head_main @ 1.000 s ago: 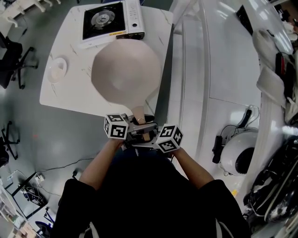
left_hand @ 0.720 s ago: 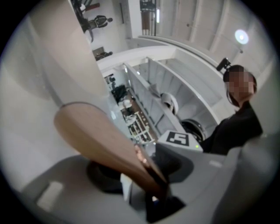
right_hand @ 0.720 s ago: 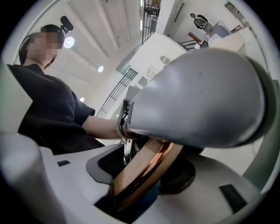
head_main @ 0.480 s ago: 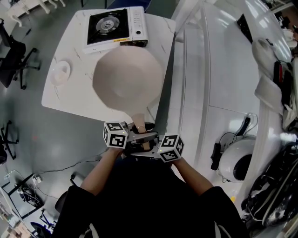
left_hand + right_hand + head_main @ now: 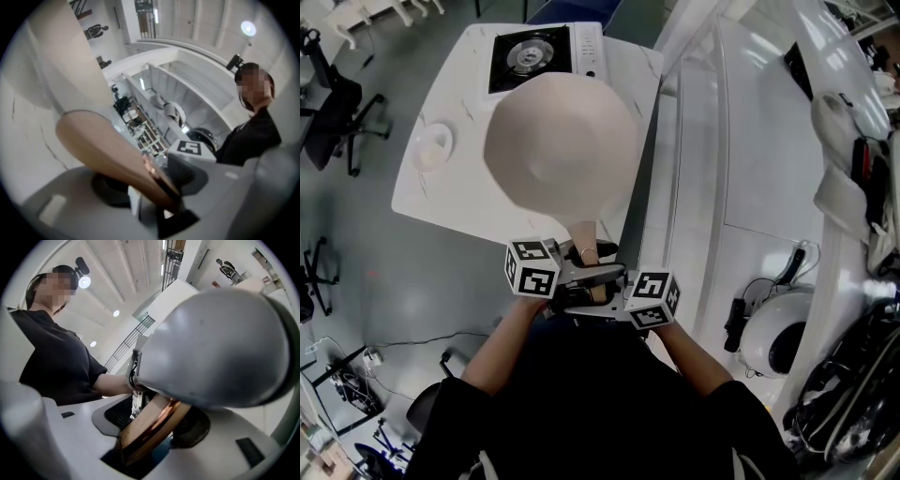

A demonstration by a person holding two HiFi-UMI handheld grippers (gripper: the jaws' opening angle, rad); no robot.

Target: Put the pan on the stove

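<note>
While it is carried by its handle (image 5: 583, 242), pan (image 5: 562, 141): in the air above the tabletop (image 5: 450, 192), its far rim overlapping the stove (image 5: 546, 54).
Left gripper (image 5: 574, 270): clamped on the handle from the left.
Right gripper (image 5: 598, 289): clamped on it from the right; its jaws have just been easing wider, so firm up.
Carry: keep the pan level, bring it over the burner (image 5: 525, 54), lower it centred.
Hidden: the stove's near edge is under the pan; its height above the burner cannot be judged; neither gripper view shows the stove.

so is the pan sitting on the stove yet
No, the stove shows its bare burner beyond the pan, which is held by its handle short of it.
</note>
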